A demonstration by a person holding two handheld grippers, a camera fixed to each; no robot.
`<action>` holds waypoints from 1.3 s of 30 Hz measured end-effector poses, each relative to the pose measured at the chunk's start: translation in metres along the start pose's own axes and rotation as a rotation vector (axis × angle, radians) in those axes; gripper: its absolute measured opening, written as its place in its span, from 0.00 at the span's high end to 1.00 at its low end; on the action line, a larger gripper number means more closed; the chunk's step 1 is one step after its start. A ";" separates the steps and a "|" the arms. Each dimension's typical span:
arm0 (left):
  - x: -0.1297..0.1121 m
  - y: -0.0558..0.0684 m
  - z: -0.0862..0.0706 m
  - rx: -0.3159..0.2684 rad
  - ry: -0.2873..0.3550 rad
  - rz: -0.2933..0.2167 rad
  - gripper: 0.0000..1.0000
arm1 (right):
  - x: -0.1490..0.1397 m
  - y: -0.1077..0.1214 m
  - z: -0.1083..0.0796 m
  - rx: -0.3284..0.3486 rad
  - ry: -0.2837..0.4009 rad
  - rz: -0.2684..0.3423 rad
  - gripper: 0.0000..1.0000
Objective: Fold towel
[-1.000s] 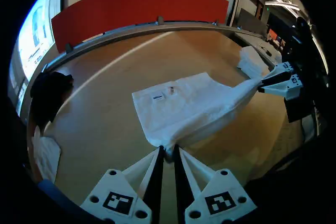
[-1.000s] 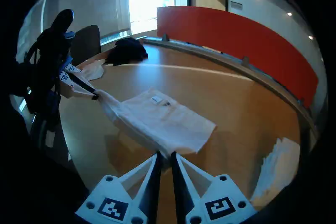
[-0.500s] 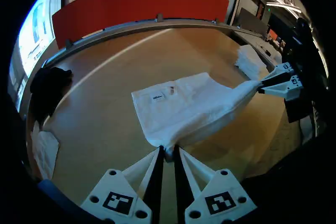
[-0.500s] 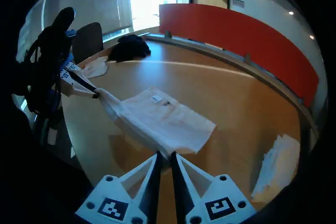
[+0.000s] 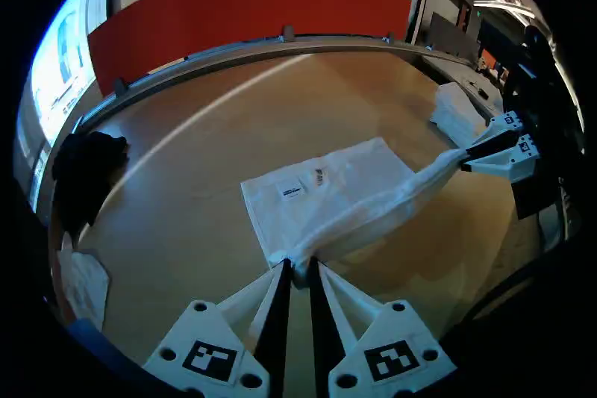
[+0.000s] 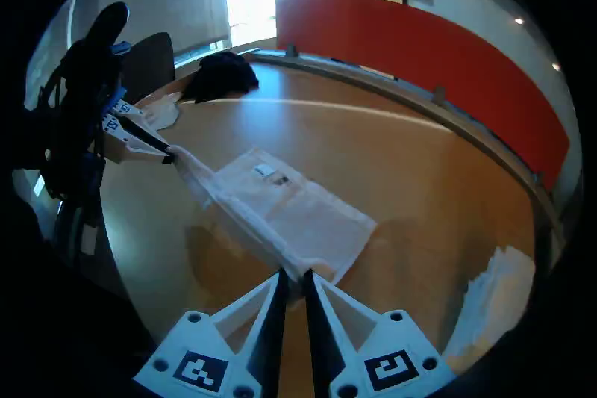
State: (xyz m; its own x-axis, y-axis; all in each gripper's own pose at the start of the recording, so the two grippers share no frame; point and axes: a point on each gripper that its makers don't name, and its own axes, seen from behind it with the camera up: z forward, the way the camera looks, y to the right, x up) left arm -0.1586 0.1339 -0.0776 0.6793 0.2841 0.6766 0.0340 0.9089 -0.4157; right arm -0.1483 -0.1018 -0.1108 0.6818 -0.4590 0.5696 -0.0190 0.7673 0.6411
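Note:
A white towel (image 5: 336, 193) (image 6: 295, 207) with two small labels lies partly on the wooden table, its near edge raised and pulled taut between both grippers. In the left gripper view my left gripper (image 5: 297, 272) is shut on one near corner. Across the table, the right gripper (image 5: 469, 157) pinches the other corner. In the right gripper view my right gripper (image 6: 293, 276) is shut on its corner, and the left gripper (image 6: 166, 154), held by a person's hand, grips the far end of the stretched edge.
A stack of folded white towels (image 5: 457, 108) (image 6: 492, 290) rests near the table's edge. A dark garment (image 5: 83, 166) (image 6: 220, 73) and another white cloth (image 5: 83, 284) (image 6: 164, 108) lie at the other end. A red divider (image 5: 246, 10) borders the far side of the table (image 5: 201, 137).
The held edge has been lifted and drawn tighter between the grippers, and the towel's flat part has slid a little across the table.

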 end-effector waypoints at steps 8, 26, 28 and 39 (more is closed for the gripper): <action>0.015 -0.013 0.029 0.008 -0.004 0.013 0.83 | 0.008 0.026 0.025 -0.025 -0.026 0.017 0.83; 0.010 -0.026 0.075 0.009 -0.049 0.055 0.82 | -0.005 0.041 0.063 -0.019 -0.095 0.041 0.83; 0.009 -0.028 0.081 0.012 -0.051 0.058 0.81 | -0.007 0.043 0.069 -0.022 -0.100 0.049 0.83; 0.012 -0.045 0.112 0.044 -0.054 0.055 0.75 | -0.008 0.063 0.095 -0.057 -0.113 0.079 0.73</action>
State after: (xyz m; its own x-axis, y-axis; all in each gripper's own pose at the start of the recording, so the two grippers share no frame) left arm -0.2340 0.1302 0.0170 0.6385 0.3489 0.6860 -0.0353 0.9036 -0.4268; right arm -0.2241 -0.0918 -0.0261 0.5927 -0.4410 0.6739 -0.0263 0.8257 0.5635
